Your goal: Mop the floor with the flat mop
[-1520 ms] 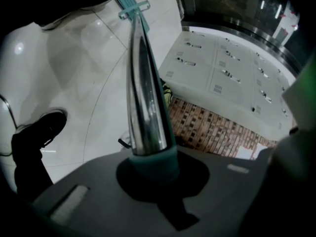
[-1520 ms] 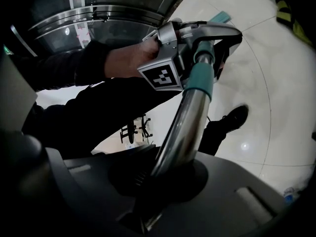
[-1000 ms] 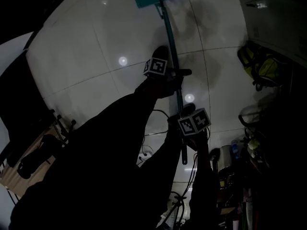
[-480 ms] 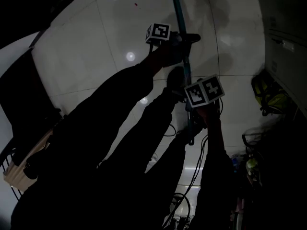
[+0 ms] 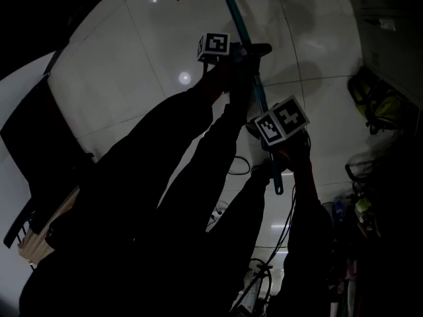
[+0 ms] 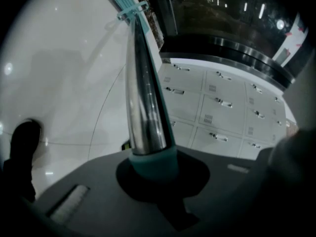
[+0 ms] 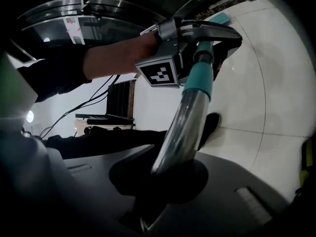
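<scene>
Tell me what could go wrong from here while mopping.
1. Loose black cables lie on the white tiled floor beneath the person; a step could snag them.
2. The right gripper is shut on bare shiny metal of the teal-and-steel mop pole, which might twist or slide.
3. The teal flat mop head looks close to the dark wall base; a push might knock it.

"Is there any writing to read in here?"

"None I can make out. The left gripper (image 6: 148,168) and the right gripper (image 7: 166,176) each carry a marker cube, the left cube (image 5: 216,45) and the right cube (image 5: 282,122). They show black-and-white square patterns, not letters. The small plates on the locker doors (image 6: 217,107) are too dim and tiny to read."
</scene>
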Tool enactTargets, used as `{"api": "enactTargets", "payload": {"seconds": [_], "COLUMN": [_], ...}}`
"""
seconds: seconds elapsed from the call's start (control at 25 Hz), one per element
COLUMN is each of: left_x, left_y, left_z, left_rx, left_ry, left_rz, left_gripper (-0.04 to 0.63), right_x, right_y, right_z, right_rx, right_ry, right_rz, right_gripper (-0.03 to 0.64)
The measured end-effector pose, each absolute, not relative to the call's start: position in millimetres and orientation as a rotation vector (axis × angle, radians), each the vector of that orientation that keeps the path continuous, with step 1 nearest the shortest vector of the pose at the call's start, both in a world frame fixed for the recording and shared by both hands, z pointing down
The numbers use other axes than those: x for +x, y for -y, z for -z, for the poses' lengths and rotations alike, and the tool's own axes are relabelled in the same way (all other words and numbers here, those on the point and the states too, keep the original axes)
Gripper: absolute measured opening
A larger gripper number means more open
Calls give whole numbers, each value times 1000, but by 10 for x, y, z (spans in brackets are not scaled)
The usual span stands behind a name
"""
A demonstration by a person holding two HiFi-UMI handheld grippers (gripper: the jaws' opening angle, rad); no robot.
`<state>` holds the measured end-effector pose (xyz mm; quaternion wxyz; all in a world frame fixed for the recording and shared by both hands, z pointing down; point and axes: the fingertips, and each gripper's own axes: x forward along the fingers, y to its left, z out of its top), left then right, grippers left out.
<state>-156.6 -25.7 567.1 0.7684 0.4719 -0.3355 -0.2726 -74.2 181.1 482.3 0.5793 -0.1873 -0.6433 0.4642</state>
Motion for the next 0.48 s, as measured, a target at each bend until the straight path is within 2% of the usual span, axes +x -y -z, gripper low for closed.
{"api": "enactTargets", "payload": {"seconds": [0.28,0.48], "left_x": [369,1547], "left_y": [-892,-1767], "left_z": [-5319,-4929], "left_rx": [994,982], "left_ry": [722,632], "left_rz": [560,616], "left_gripper": [13,10], "right_x": [1222,2290], "right_y": [-2911,-3877], "right_z": [-4389,-4069], "right_rx": [-466,-466], "right_ry": [1477,1458], "right_rz": [-1090,-1122], "right_gripper": [60,60]}}
